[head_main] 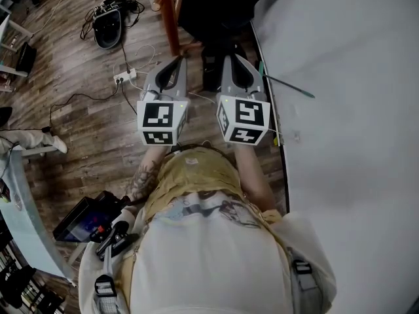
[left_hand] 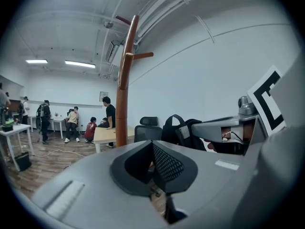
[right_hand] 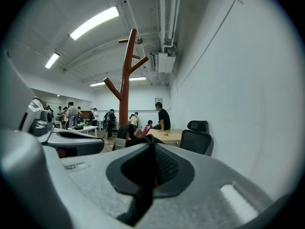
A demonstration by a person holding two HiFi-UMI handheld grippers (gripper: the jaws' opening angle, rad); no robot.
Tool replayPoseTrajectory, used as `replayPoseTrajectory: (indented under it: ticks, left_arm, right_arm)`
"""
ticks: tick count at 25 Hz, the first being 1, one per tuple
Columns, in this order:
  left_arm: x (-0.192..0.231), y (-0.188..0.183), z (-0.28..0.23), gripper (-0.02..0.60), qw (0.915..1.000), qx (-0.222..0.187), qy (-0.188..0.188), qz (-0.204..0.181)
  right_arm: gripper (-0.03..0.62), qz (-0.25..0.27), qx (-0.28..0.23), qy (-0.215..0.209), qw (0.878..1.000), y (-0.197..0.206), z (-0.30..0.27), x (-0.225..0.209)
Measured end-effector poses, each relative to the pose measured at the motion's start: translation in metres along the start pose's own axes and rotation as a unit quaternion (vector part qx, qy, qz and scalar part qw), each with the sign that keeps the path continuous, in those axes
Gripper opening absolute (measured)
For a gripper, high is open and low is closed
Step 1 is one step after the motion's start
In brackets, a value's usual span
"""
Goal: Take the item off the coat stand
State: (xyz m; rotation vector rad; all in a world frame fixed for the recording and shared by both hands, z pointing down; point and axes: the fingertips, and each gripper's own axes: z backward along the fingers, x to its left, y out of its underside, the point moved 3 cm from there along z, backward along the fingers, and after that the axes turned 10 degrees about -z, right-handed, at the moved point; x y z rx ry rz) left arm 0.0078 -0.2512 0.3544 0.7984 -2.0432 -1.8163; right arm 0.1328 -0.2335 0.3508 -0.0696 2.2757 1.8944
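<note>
The red-brown wooden coat stand (left_hand: 125, 80) rises ahead of both grippers; it shows as a pole (head_main: 167, 15) in the head view and as a branched trunk (right_hand: 125, 80) in the right gripper view. The branches in view are bare. A black backpack (left_hand: 183, 128) sits low, just right of the stand's foot (head_main: 213, 15). My left gripper (head_main: 178, 59) is shut with nothing between its pads (left_hand: 153, 144). My right gripper (head_main: 232, 56) is level with it, also shut and empty (right_hand: 153, 147). Both are short of the stand and touch nothing.
A white wall (head_main: 340, 110) runs close along the right. On the wood floor to the left lie a power strip with cables (head_main: 124, 77) and a black bundle (head_main: 108, 25). Behind the stand are an office chair (left_hand: 148, 123), a wooden table (right_hand: 167, 135) and several people.
</note>
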Motion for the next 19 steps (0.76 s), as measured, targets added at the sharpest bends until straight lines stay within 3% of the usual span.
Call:
replayPoseTrajectory:
  ticks: [19]
  left_arm:
    - [0.0002, 0.0006, 0.0007, -0.003, 1.0, -0.004, 0.001, 0.005]
  right_arm:
    - [0.005, -0.006, -0.007, 0.001, 1.0, -0.0012, 0.0029, 0.0011]
